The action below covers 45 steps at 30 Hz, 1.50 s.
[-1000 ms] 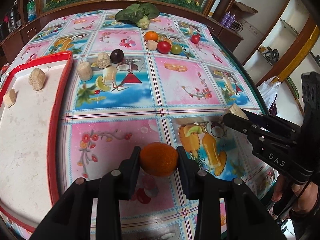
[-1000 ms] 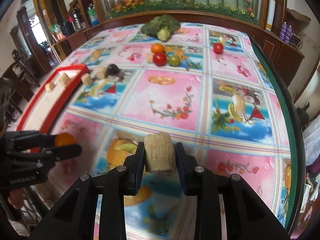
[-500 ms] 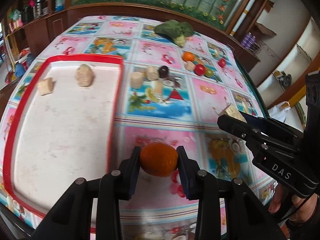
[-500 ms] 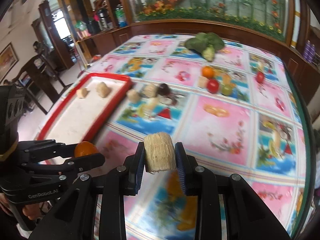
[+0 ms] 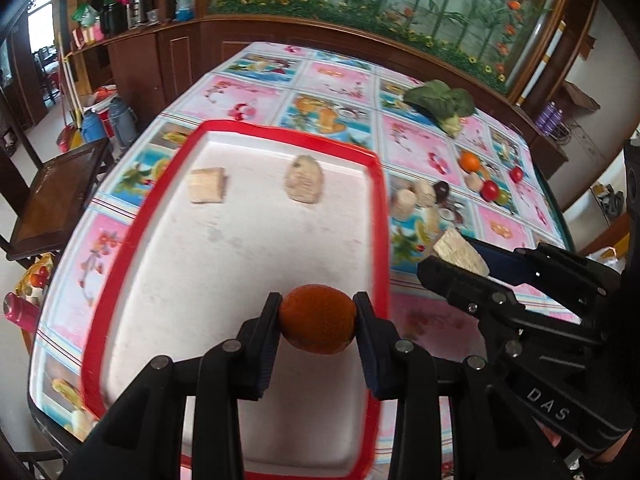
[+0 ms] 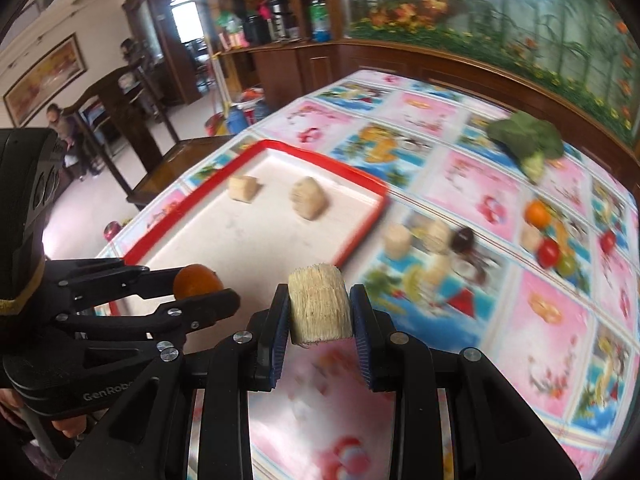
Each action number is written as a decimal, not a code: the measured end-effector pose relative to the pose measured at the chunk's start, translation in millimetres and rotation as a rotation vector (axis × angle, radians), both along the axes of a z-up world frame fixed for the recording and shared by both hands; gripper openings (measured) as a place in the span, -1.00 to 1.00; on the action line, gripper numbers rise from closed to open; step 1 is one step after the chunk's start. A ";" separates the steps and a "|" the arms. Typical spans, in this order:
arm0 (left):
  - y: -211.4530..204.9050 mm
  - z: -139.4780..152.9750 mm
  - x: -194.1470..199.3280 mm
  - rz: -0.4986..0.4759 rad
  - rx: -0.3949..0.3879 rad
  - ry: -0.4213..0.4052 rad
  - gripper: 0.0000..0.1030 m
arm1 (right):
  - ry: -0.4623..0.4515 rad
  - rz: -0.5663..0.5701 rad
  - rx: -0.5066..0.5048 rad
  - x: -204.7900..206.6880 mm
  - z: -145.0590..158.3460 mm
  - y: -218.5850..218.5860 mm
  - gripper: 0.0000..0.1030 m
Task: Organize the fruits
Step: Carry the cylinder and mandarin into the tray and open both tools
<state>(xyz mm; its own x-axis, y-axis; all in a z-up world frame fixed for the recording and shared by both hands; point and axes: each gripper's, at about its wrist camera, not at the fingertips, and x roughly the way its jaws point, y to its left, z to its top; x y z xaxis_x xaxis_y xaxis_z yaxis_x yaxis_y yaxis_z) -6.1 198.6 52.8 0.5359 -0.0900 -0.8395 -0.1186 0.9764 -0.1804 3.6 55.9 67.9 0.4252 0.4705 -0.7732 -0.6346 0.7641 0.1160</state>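
Observation:
My left gripper (image 5: 318,324) is shut on an orange fruit (image 5: 317,319) and hangs over the near end of the red-rimmed white tray (image 5: 382,216). Two beige chunks (image 5: 207,185) (image 5: 303,178) lie at the tray's far end. My right gripper (image 6: 320,312) is shut on a beige fibrous chunk (image 6: 319,307), held above the tablecloth just right of the tray (image 6: 360,236). In the right wrist view the left gripper (image 6: 202,286) with the orange fruit (image 6: 196,280) shows at the left. The right gripper (image 5: 452,258) and its chunk (image 5: 460,252) show at the right of the left wrist view.
More fruit lies on the patterned tablecloth beyond the tray: beige chunks (image 6: 397,240), a dark round fruit (image 6: 464,236), an orange (image 6: 537,213), red tomatoes (image 6: 549,251), a green fruit (image 6: 566,266). A leafy green vegetable (image 5: 440,104) sits far back. A wooden chair (image 5: 60,184) stands left of the table.
Both grippers have swung left with their loads. The left one went from over the tablecloth to over the tray. The right one now hangs beside the tray's right rim.

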 end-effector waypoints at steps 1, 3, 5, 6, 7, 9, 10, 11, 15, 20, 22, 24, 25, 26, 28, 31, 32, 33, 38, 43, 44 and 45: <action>5.4 -1.2 2.1 0.009 0.012 0.000 -0.26 | 0.002 0.009 -0.001 1.1 -0.9 4.9 -0.45; 14.8 -4.6 6.5 0.027 0.032 0.002 -0.26 | 0.007 0.029 -0.007 5.8 -5.2 21.2 -0.45; 24.8 -9.1 11.2 0.039 0.041 0.011 -0.26 | 0.013 0.039 -0.011 11.1 -9.4 32.6 -0.45; 29.9 -11.8 13.8 0.047 0.046 0.014 -0.26 | 0.019 0.043 -0.012 15.0 -12.2 39.1 -0.45; 33.7 -14.7 17.5 0.052 0.057 0.019 -0.26 | 0.022 0.042 -0.012 17.6 -13.8 42.8 -0.45; 40.0 -19.7 23.9 0.062 0.073 0.024 -0.26 | 0.034 0.038 -0.012 27.1 -19.2 52.2 -0.44; 43.2 -22.4 27.5 0.069 0.075 0.030 -0.26 | 0.037 0.036 -0.011 30.3 -20.6 54.8 -0.45; 45.8 -24.8 30.0 0.072 0.072 0.034 -0.26 | 0.038 0.032 -0.014 34.7 -22.9 58.7 -0.45; 56.3 -34.6 41.4 0.087 0.082 0.052 -0.26 | 0.049 0.028 -0.020 45.9 -29.7 69.0 -0.44; 69.7 -44.4 52.0 0.108 0.091 0.074 -0.25 | 0.077 0.017 -0.020 56.2 -40.4 77.9 -0.44; 73.2 -48.1 55.1 0.115 0.096 0.084 -0.25 | 0.082 0.013 -0.018 59.0 -43.4 81.2 -0.44; 75.2 -48.7 56.0 0.118 0.087 0.078 -0.25 | 0.085 0.013 -0.023 61.0 -46.4 84.8 -0.44; 75.1 -48.4 56.9 0.116 0.093 0.077 -0.24 | 0.086 0.014 -0.027 61.4 -47.5 86.6 -0.44; 74.3 -48.4 57.7 0.114 0.102 0.078 -0.24 | 0.087 0.013 -0.032 62.2 -49.4 88.1 -0.44; 72.4 -48.4 59.2 0.113 0.116 0.073 -0.24 | 0.092 0.012 -0.041 63.4 -53.0 90.1 -0.44; 70.3 -49.6 59.4 0.104 0.126 0.076 -0.23 | 0.093 0.004 -0.059 63.8 -58.3 90.5 -0.44; 69.3 -49.6 59.2 0.102 0.133 0.075 -0.22 | 0.093 -0.001 -0.065 63.9 -59.7 90.1 -0.43; 68.1 -49.9 59.1 0.098 0.141 0.075 -0.20 | 0.093 -0.008 -0.070 64.2 -60.9 89.0 -0.43; 63.6 -50.2 57.2 0.098 0.190 0.079 0.08 | 0.097 -0.025 -0.069 65.3 -60.4 81.8 -0.42; 62.9 -48.1 50.3 0.114 0.203 0.085 0.25 | 0.091 -0.033 -0.065 60.3 -53.2 74.9 -0.41; 62.3 -47.0 48.4 0.120 0.209 0.081 0.33 | 0.090 -0.033 -0.065 58.2 -51.2 72.9 -0.41; 61.5 -45.6 46.3 0.123 0.213 0.075 0.34 | 0.088 -0.033 -0.064 57.0 -50.1 72.4 -0.41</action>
<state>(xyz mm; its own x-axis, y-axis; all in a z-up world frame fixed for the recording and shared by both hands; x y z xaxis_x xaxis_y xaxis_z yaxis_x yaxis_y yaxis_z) 40.1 260.1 7.1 0.4674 0.1555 -0.8703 -0.2440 0.9689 0.0421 60.6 128.3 17.8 0.3691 0.4054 -0.8363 -0.5984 0.7922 0.1199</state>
